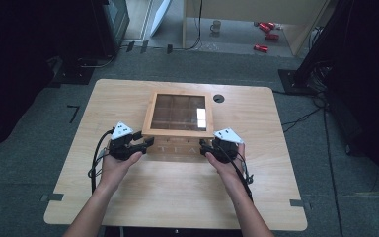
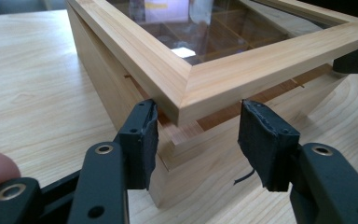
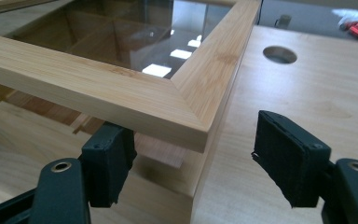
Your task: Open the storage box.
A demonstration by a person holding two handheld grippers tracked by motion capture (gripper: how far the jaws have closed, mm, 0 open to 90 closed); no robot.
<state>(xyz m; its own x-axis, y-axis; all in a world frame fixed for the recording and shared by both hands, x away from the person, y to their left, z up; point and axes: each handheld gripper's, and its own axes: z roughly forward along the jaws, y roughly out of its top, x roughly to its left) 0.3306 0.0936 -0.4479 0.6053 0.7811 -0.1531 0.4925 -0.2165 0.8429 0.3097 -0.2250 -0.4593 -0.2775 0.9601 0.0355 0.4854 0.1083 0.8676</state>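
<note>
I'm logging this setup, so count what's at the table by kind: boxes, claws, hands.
Box: 1
Claws: 2, left claw, right claw
Hands: 2, left hand, right hand
Total: 5

Pale wood box (image 1: 177,140), glossy glass lid (image 1: 180,112); matt wood table (image 1: 177,192).

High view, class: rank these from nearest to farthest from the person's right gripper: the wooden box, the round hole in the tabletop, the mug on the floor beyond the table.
From the right gripper:
1. Wooden box, right beside it at the table's middle.
2. Round hole, near the table's far edge.
3. Mug, on the floor beyond the table.
</note>
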